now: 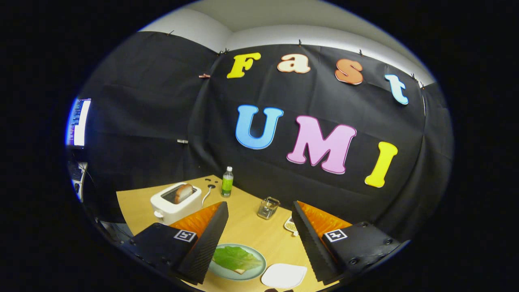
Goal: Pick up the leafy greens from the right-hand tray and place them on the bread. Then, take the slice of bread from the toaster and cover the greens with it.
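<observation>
Gaping wide, ribbed black jaws empty | crinkled greens (236, 258) on round plate (227, 274); bread (183, 192) in toaster (175, 204)

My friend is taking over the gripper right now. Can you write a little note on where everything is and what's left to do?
Hand-held gripper: open, holding nothing, above the table.
Leafy greens already lie on the bread on the green plate, between the fingers.
White tray beside the plate has nothing on it.
Second bread slice stands in the toaster, beyond the left finger.
Left: take that slice and cover the greens.
</observation>
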The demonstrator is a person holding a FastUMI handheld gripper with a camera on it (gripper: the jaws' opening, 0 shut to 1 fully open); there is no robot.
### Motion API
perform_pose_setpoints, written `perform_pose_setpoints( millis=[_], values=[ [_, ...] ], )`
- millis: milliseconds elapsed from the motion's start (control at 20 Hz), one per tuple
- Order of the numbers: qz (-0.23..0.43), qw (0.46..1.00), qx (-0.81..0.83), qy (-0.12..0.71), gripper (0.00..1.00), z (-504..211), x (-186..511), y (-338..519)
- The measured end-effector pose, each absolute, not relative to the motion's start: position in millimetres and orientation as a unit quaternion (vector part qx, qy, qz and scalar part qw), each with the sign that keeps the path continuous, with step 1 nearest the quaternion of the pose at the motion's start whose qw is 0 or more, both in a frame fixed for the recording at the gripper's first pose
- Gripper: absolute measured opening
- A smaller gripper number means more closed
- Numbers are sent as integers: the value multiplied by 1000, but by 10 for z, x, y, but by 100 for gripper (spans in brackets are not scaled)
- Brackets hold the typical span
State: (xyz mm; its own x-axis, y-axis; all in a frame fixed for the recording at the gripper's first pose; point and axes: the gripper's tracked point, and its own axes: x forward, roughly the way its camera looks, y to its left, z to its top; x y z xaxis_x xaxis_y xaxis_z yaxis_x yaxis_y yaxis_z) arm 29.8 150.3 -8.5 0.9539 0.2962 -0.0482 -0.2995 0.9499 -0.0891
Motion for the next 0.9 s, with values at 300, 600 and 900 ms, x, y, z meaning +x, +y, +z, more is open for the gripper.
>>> perform_pose_setpoints(
  millis=[300,600,900],
  values=[
    [185,983,-15,-14,98,419,410,2360],
    [216,975,2,53,98,73,834,3226],
    [211,965,20,155,98,-671,1330,3963]
  ],
)
